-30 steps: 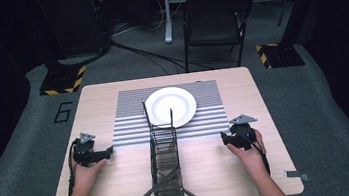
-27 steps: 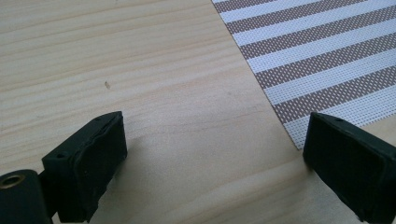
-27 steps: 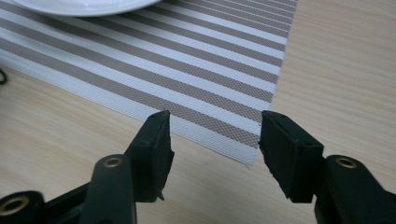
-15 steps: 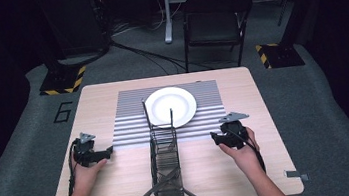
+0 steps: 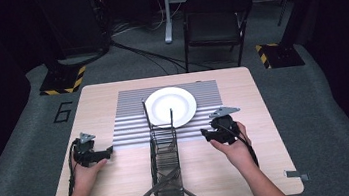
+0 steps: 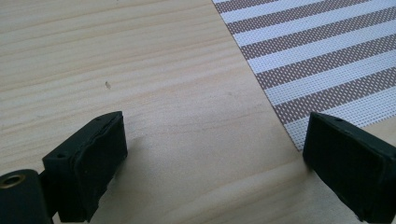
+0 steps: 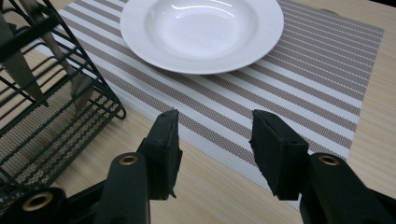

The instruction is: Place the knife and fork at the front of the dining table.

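While the white plate [image 5: 170, 106] sits on the striped placemat [image 5: 131, 129] just behind the wire rack [image 5: 166, 167], the right gripper [image 7: 214, 140] hovers near it, jaws just narrowed, nothing between; left gripper [image 6: 215, 154] gapes wide over bare table [image 6: 140, 70].

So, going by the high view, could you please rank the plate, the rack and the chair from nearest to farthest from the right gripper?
From the right gripper:
1. Plate, just beyond it, toward the table's middle.
2. Rack, beside it at the centre, nearly as close.
3. Chair, beyond the table's far edge.
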Tool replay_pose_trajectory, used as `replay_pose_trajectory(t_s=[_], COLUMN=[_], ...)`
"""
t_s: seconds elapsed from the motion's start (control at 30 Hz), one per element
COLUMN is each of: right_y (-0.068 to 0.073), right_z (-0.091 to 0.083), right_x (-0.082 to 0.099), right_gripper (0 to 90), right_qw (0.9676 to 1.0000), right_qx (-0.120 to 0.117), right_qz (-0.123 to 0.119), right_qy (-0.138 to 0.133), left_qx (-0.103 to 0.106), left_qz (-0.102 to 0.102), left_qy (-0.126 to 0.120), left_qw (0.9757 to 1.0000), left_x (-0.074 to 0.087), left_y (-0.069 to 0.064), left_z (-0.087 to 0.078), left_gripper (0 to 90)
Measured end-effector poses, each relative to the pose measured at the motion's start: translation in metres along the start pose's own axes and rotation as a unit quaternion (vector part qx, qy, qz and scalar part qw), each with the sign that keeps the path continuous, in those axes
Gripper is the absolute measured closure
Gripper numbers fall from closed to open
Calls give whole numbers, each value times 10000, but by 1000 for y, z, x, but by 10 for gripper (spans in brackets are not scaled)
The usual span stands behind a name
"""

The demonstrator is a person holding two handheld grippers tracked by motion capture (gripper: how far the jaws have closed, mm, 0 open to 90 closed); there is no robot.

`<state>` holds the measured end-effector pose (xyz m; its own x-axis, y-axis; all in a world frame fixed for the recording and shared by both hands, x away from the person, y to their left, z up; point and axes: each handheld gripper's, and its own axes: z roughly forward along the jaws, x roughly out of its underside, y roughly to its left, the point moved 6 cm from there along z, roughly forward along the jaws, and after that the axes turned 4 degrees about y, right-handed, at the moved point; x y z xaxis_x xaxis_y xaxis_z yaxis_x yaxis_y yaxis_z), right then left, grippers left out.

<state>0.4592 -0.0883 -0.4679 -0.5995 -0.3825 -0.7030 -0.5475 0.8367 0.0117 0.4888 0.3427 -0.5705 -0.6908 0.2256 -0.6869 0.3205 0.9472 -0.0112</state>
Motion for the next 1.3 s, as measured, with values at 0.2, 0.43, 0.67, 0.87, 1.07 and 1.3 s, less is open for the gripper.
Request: replay_pose_trajectory(t_s=[0.2, 0.43, 0.67, 0.87, 1.07, 1.3], right_y=[10, 23, 34, 43, 54, 67], right_z=[-1, -5, -7, -6, -4, 1], right_x=[-10, -24, -37, -44, -52, -61], right_gripper=[524, 535, 563, 576, 581, 584], right_qw=[9999, 9993, 9981, 9974, 9960, 9944], right_qx=[-97, -296, -506, -643, -789, -921], right_qz=[-64, -198, -318, -313, -409, -508], right_qy=[-11, -71, -116, -77, -96, -92], left_qx=[-1, 0, 0, 0, 3, 15], left_qz=[-1, 1, -1, 0, -3, 2], left_qy=[-1, 0, -1, 0, 4, 33], left_qw=[10000, 10000, 10000, 10000, 10000, 10000], left_x=[0, 0, 0, 0, 0, 0], left_y=[0, 0, 0, 0, 0, 0], left_z=[0, 0, 0, 0, 0, 0], left_gripper=[62, 62, 63, 62, 62, 63])
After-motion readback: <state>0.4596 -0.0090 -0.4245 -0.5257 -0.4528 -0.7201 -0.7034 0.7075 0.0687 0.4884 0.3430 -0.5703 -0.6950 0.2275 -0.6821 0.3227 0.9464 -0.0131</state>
